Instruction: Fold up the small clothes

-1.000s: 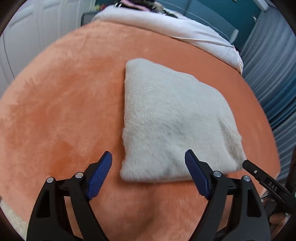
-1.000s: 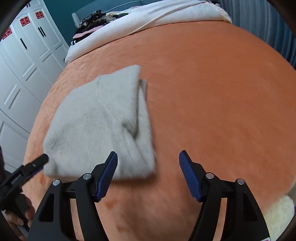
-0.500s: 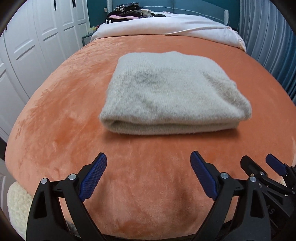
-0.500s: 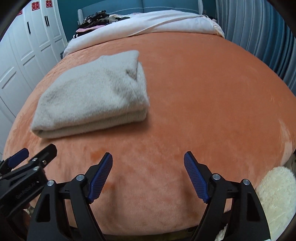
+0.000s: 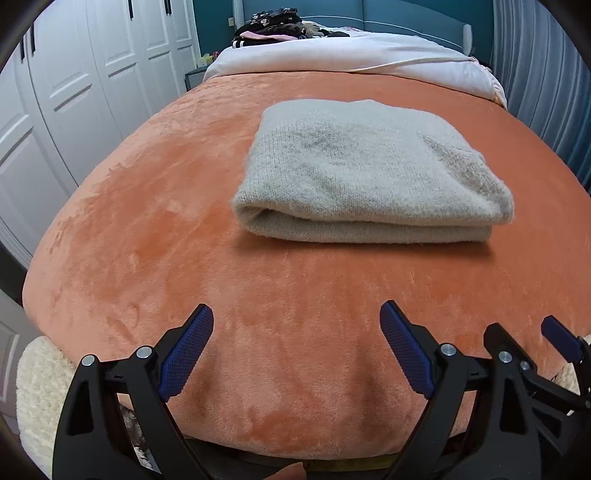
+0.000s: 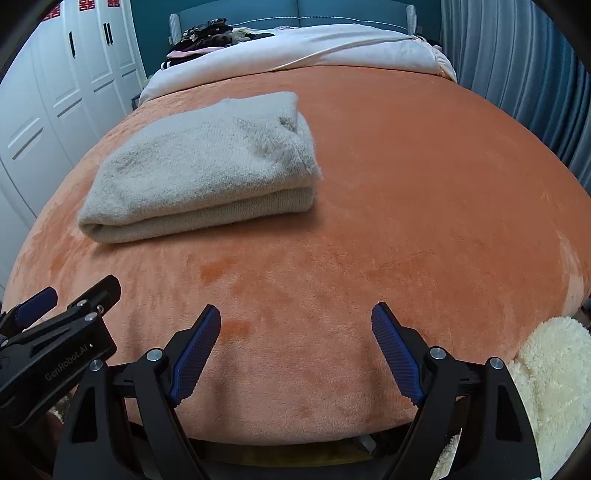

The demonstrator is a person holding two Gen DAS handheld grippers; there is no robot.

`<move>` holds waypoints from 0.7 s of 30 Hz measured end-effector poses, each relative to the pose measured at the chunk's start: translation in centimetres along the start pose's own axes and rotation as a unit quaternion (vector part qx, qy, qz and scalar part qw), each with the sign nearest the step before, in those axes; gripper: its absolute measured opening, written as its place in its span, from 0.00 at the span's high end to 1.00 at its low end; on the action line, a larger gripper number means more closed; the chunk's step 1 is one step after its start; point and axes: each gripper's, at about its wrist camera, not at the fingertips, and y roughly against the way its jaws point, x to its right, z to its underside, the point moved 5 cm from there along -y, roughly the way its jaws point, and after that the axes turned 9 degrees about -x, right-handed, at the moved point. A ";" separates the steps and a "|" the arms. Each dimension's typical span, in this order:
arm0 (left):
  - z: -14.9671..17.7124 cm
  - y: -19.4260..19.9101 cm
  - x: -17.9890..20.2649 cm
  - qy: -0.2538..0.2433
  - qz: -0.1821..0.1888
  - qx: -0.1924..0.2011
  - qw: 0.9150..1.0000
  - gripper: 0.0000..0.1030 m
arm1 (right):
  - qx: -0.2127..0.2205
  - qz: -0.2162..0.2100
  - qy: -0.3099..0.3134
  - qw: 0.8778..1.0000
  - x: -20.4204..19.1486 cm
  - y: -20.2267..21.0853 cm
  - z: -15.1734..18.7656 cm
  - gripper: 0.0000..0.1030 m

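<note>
From my left wrist camera I see the left gripper (image 5: 297, 350) spread wide with nothing between its fingers, hanging over the near edge of the bed's orange blanket (image 5: 155, 236). The grey knit garment (image 5: 365, 173) lies well ahead of it on the blanket, folded into a compact rectangle, the layers stacked and the rolled edge facing me. At the lower right the right gripper's tips poke into view. A pile of dark clothes (image 5: 280, 22) sits far off at the head of the bed, past the white duvet (image 5: 351, 55). Switching to my right wrist camera, the right gripper (image 6: 295, 350) is opening further, its fingers empty, also over bare blanket near the bed's edge. The same folded garment (image 6: 207, 166) rests ahead and to the left, apart from both tools. I judge this piece finished: it looks tidy and neither gripper touches it. What may remain is the heap by the headboard, if those count as more small clothes.
</note>
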 end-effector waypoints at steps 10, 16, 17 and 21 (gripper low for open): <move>0.3 -0.1 0.0 -0.002 -0.006 -0.003 1.000 0.13 | -0.002 0.005 -0.007 1.000 0.1 -0.4 0.5 0.21; 1.1 -1.1 0.1 -0.006 -0.008 -0.012 1.000 0.13 | -0.005 0.014 -0.005 1.000 -0.2 -1.3 1.3 0.21; 1.2 -1.2 0.1 -0.006 -0.008 -0.012 1.000 0.13 | -0.005 0.015 -0.005 1.000 -0.3 -1.4 1.3 0.21; 1.3 -1.6 -0.1 -0.003 -0.007 -0.014 1.000 0.13 | 0.001 0.019 -0.002 1.000 -0.4 -1.6 1.4 0.21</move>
